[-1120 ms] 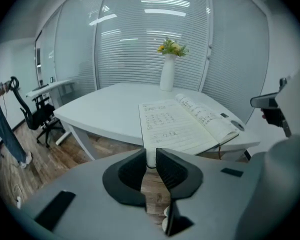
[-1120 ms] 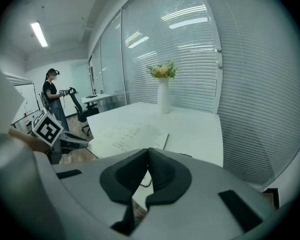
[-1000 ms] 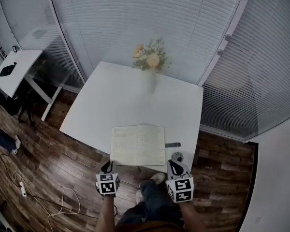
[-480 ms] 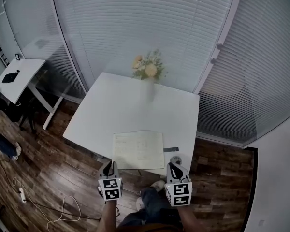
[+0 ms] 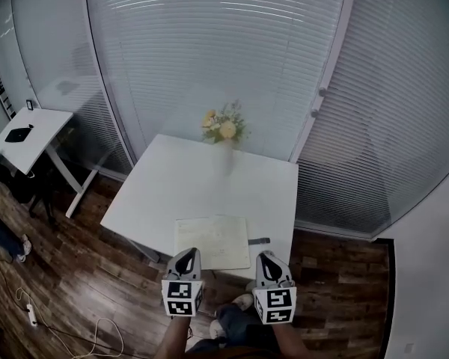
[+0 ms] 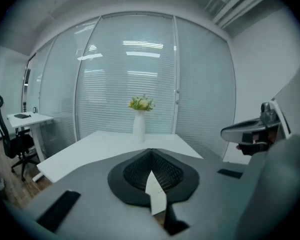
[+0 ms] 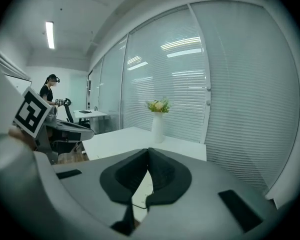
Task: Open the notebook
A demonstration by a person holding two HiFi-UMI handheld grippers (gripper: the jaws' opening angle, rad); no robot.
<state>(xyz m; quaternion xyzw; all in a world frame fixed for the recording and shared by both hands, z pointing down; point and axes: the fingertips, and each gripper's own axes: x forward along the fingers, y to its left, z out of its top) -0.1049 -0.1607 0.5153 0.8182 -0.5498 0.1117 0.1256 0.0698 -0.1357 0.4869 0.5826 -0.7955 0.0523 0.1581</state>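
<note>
Notebook (image 5: 211,242) lies flat and open, pages up, near the front edge of the white table (image 5: 202,178), so the opening looks done. Left gripper (image 5: 185,256) has just been closing its jaws, now pressed together on nothing. Right gripper (image 5: 267,259) is likewise pressed together and empty. Both hang clear of the notebook on its near side, and likely nothing is left to do.

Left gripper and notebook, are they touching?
Apart. Left gripper view shows the left gripper shut, empty, held above the table; the notebook lies open below.
</note>
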